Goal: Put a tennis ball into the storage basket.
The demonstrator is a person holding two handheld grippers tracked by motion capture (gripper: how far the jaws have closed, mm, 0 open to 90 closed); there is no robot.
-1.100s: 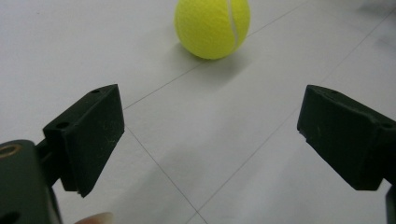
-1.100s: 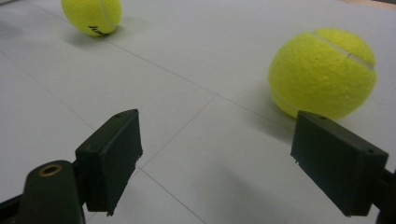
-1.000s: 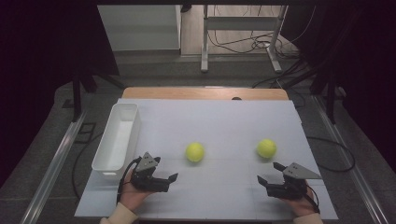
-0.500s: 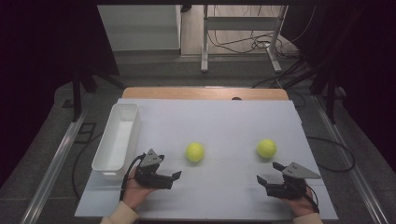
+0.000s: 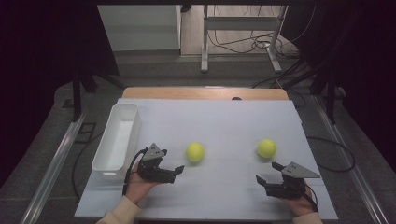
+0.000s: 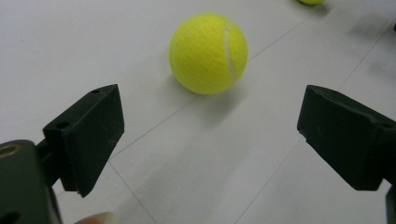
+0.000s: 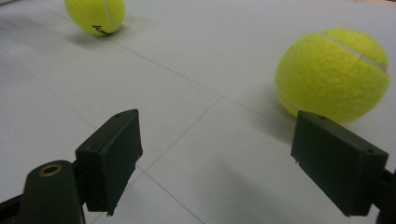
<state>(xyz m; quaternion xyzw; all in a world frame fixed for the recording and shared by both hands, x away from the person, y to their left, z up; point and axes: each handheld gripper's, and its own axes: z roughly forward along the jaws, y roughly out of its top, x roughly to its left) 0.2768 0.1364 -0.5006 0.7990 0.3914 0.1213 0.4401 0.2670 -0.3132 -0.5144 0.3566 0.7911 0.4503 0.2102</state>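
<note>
Two yellow-green tennis balls lie on the white table top (image 5: 224, 121). My left gripper (image 5: 176, 172) is open, held in a hand near the front edge. The left ball (image 5: 195, 151) lies just beyond its jaws, apart from them. In the left gripper view that ball (image 6: 208, 53) sits ahead between the spread fingers of the left gripper (image 6: 210, 135). My right gripper (image 5: 267, 171) is also open, a short way in front of the right ball (image 5: 266, 148). The right gripper view has this ball (image 7: 332, 74) ahead near the right finger of the right gripper (image 7: 217, 154), and the other ball (image 7: 95, 15) farther off.
A long white bin (image 5: 135, 135) stands along the table's left side, just left of my left hand. Beyond the far wooden edge (image 5: 201, 93) are table legs and cables on the floor. The second ball (image 6: 310, 1) peeks in at the top of the left gripper view.
My left gripper has crept a little forward and right, toward the left ball. The right gripper and both balls have stayed put.
</note>
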